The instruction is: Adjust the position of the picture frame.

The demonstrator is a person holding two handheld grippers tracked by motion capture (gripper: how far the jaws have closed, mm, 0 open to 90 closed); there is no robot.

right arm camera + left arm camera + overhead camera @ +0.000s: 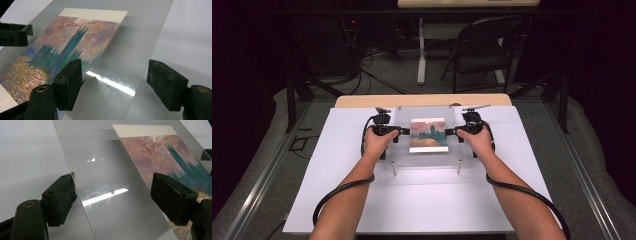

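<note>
Here both hands held station: the left gripper (404, 131) and right gripper (451, 132) stood wide open astride opposite edges of the clear sheet (402, 150), gripping nothing. The sheet lay over the print (428, 134). Placement looked complete; withdrawal outward should follow.

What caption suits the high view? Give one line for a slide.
Two open grippers, left and right, flank a clear acrylic sheet over a painted landscape print on a white table.

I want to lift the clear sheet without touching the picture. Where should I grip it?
Grip the clear sheet at its two short side edges, one claw from each side. It lies flat, raised on small posts, and the picture sits mid-sheet, leaving bare margins there.
</note>
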